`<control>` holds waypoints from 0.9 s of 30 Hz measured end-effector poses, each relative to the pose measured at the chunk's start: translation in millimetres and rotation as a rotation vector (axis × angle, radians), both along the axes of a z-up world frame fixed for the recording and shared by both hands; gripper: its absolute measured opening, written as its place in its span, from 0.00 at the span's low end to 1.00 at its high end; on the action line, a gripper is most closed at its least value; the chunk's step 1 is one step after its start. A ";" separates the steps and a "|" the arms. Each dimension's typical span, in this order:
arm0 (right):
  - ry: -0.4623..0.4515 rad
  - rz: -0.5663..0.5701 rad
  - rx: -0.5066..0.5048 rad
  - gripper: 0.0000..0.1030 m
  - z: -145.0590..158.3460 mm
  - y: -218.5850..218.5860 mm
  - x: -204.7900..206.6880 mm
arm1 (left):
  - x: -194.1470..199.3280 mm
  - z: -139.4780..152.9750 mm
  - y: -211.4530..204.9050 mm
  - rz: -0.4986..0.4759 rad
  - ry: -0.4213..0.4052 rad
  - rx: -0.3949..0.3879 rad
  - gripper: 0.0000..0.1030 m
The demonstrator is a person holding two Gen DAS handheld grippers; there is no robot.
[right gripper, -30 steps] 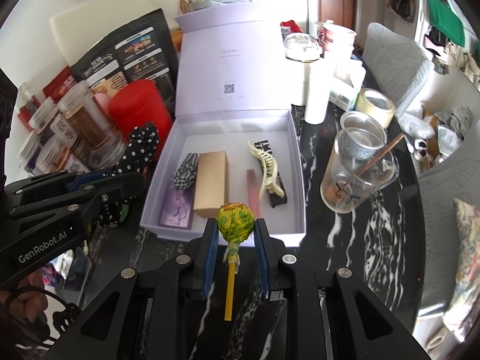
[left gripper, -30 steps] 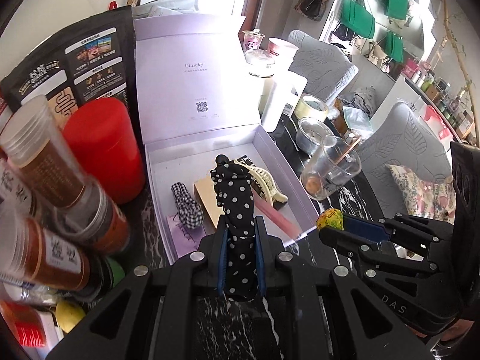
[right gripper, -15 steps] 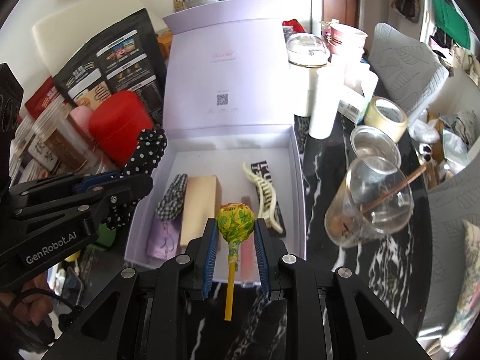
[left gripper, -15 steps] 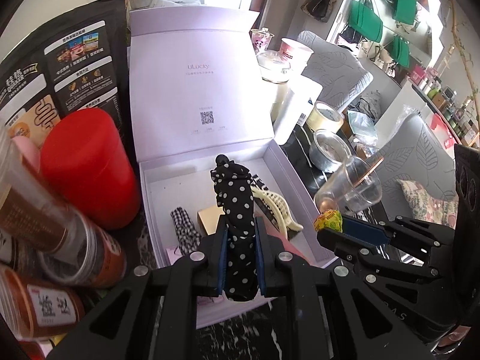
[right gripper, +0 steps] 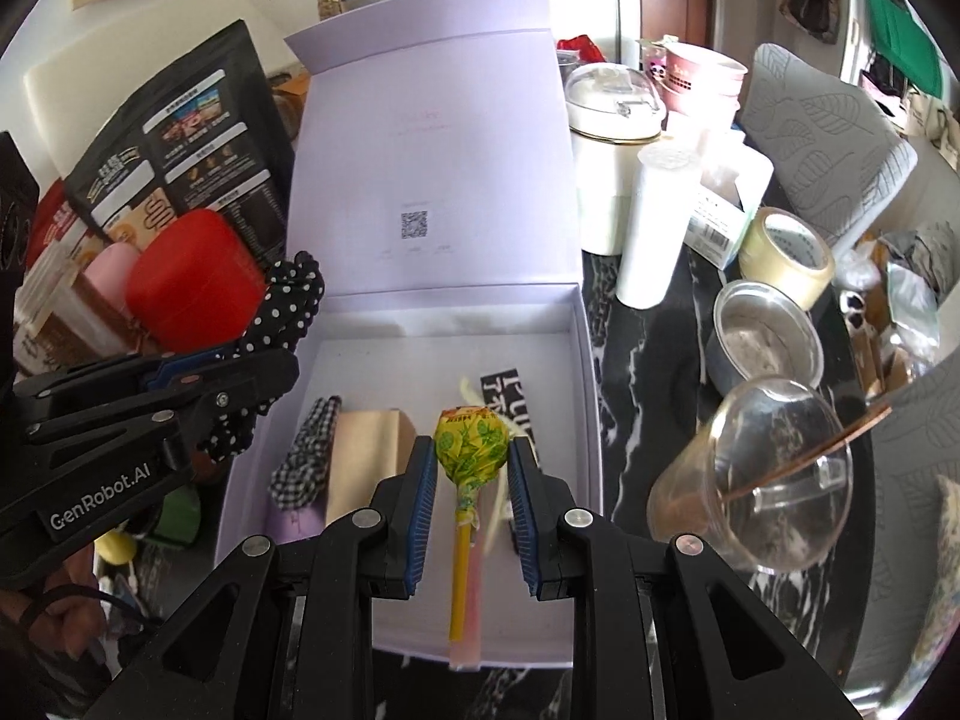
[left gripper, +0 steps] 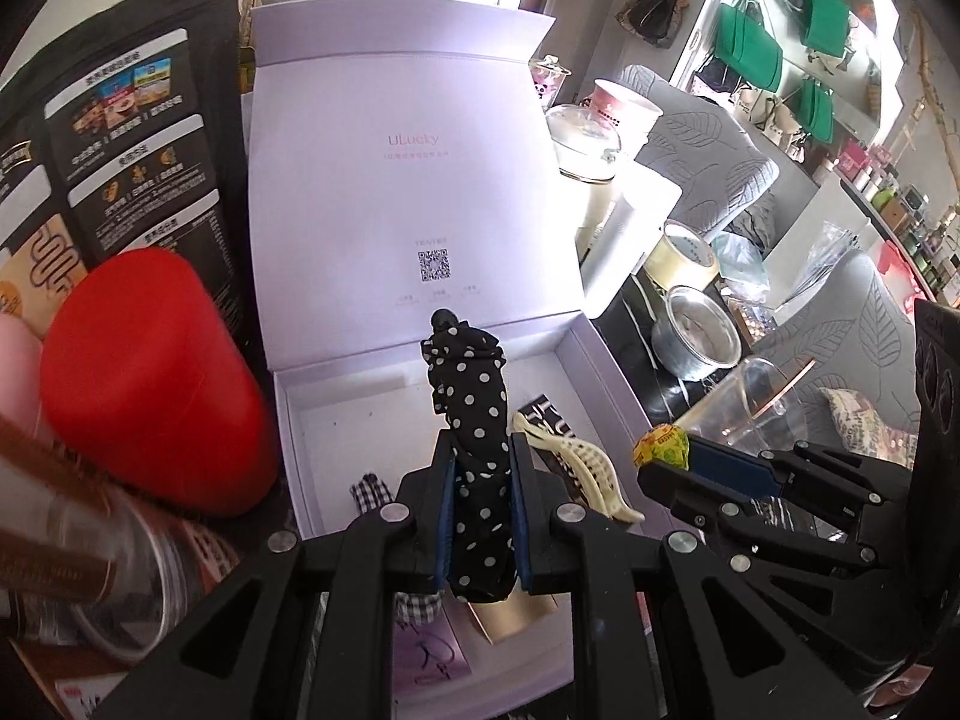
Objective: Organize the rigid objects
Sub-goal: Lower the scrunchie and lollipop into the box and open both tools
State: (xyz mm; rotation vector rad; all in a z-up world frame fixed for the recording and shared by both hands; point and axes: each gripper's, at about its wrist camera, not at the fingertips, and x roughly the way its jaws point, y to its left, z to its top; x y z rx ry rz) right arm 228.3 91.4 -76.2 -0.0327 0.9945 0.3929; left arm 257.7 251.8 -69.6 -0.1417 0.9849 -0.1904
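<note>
The right wrist view takes in the whole lilac box [right gripper: 585, 360] with its lid standing upright, and the items on its floor: a gingham hair clip [right gripper: 303, 456], a tan card [right gripper: 366, 450] just beside it and a black printed strip [right gripper: 498, 387] further back. The left wrist view hides much of that floor behind its own fingers, but shows clearly a cream claw clip [left gripper: 585, 468] lying on the strip, which the other view blurs.

The left gripper [left gripper: 480, 516] is clamped tight on a black polka-dot hair tie [left gripper: 471, 420], which sticks up beyond the pads over the box's interior. The right gripper [right gripper: 471, 474] is closed on the wrapped yellow-green head of a lollipop [right gripper: 471, 444] — its yellow stick runs back between the fingers — and it hangs above the box's near half.

A red canister [left gripper: 150, 384] stands just left of the box; a clear glass mug [right gripper: 774, 480] sits to the right on the black marble table [right gripper: 636, 414].
</note>
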 end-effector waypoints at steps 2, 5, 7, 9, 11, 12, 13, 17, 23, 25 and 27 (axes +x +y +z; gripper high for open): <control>0.008 -0.005 -0.006 0.23 -3.8 2.0 4.5 | 7.6 -5.0 1.0 0.004 0.012 -0.006 0.15; 0.022 -0.011 -0.016 0.23 -11.7 4.6 12.7 | 14.5 -11.1 2.3 0.012 0.016 -0.006 0.15; 0.032 -0.016 -0.016 0.23 -15.7 5.1 17.2 | 20.0 -15.6 3.1 0.015 0.021 0.000 0.15; 0.046 -0.020 -0.015 0.23 -21.2 5.6 23.4 | 24.6 -19.3 4.8 0.018 0.029 0.000 0.15; 0.062 -0.023 -0.012 0.23 -26.7 6.6 30.1 | 30.0 -22.9 6.5 0.020 0.038 -0.001 0.15; 0.066 -0.024 -0.011 0.23 -28.6 6.8 32.5 | 33.2 -24.7 7.1 0.022 0.041 0.000 0.15; 0.071 -0.025 -0.010 0.23 -31.0 7.4 35.8 | 35.9 -26.1 7.4 0.023 0.043 0.001 0.15; 0.080 -0.030 -0.009 0.23 -37.0 9.5 45.5 | 48.3 -32.4 7.2 0.001 0.059 0.012 0.15; 0.090 -0.034 -0.023 0.23 -47.6 13.0 59.0 | 60.7 -43.9 4.5 -0.014 0.090 0.041 0.15; 0.092 -0.037 -0.025 0.23 -51.2 13.6 62.5 | 63.0 -48.6 4.1 -0.010 0.105 0.041 0.15; 0.093 -0.037 -0.027 0.23 -53.3 15.1 64.8 | 64.6 -53.9 3.9 -0.012 0.122 0.044 0.15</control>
